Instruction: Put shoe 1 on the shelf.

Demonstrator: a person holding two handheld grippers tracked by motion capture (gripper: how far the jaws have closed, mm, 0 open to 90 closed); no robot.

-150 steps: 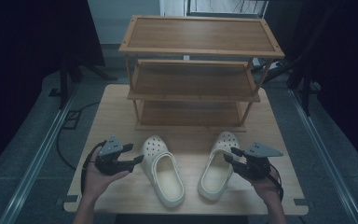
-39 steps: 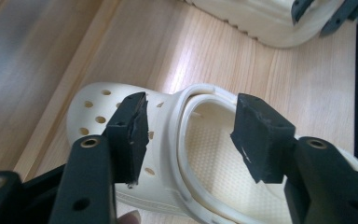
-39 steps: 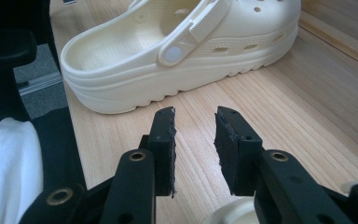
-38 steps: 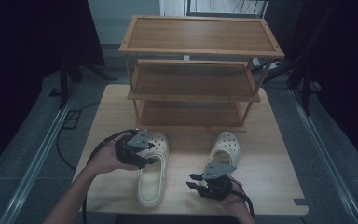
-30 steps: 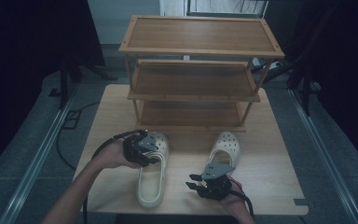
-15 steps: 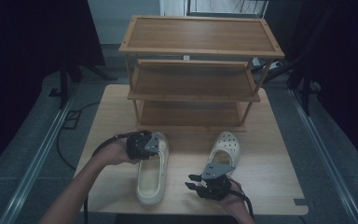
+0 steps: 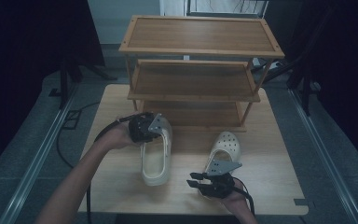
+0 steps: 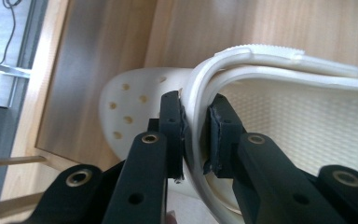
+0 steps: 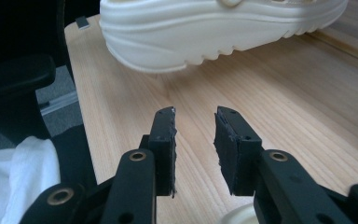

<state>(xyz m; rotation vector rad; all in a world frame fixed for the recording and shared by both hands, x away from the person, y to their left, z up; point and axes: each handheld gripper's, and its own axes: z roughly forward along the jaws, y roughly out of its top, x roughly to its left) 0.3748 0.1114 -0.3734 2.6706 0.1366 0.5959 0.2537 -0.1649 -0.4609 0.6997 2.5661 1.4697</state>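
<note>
Left gripper (image 8: 196,128) just clamped on left clog's (image 7: 154,156) wall, right gripper (image 9: 195,140) apart, empty; both clogs unshelved, rack (image 7: 193,95) bare.

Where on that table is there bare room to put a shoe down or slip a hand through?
The table is bare right of the right clog, out to its edge, and along its left edge beside the left clog. A bare strip runs between the clogs. The back is crowded by the rack; the front right by the right gripper. The rack's shelves are bare.
</note>
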